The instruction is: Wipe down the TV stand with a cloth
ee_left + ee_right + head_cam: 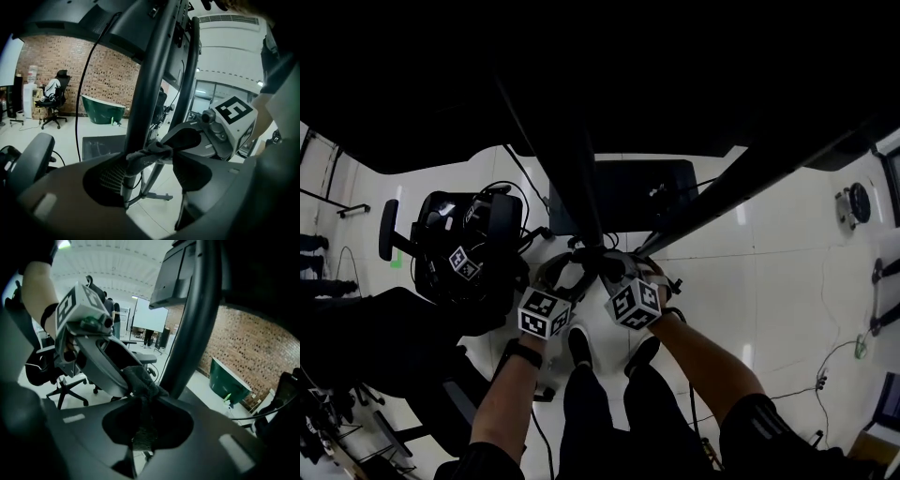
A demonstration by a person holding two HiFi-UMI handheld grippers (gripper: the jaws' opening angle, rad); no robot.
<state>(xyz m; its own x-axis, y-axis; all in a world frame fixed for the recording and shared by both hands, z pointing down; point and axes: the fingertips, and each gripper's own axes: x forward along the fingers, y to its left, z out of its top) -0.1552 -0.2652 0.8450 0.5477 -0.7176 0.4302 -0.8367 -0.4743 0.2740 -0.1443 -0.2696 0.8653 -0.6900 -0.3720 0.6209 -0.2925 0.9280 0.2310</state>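
Against round pole [150, 84], nubby cloth [140, 157] pinched, left claw [157, 153], right claw [147, 401]

Left tool [565, 274] and right tool [617, 268] together at stand pole [588, 208], chair [450, 230] nearby

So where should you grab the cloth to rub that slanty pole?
By its two loose ends, one from each side of the pole. The cloth lies against the stand's slanted pole, so its ends stick out on either side. The left gripper pinches one end, and the right gripper pinches the other.
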